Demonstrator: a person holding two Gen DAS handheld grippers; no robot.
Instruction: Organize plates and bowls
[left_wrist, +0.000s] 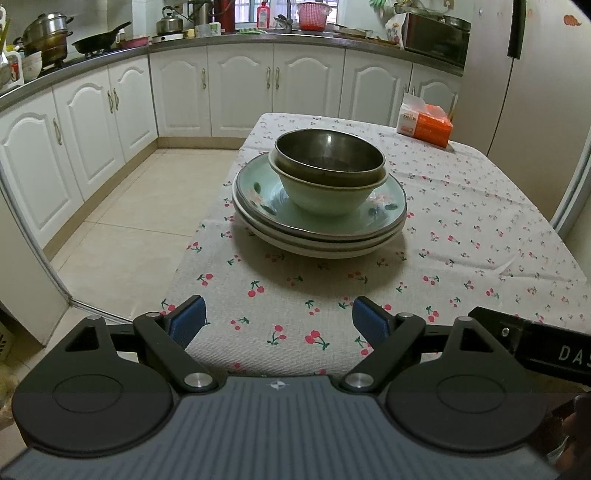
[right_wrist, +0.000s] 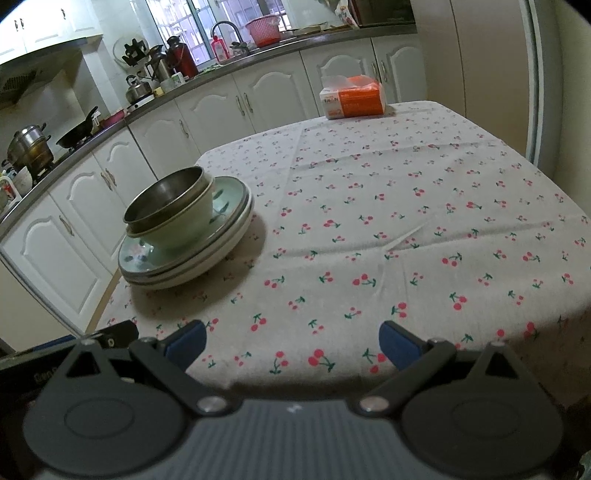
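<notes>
Dishes all stacked up, both grippers hanging back empty

The metal bowl (left_wrist: 328, 157) sits inside the green bowl (left_wrist: 325, 195) on the stack of plates (left_wrist: 317, 229), near the worktop (left_wrist: 480, 229) edge. The left gripper (left_wrist: 279, 323) faces it straight on, wide open, holding nothing. The right gripper (right_wrist: 291, 341) is spread wide too; the stack's off to its left, well apart.
</notes>
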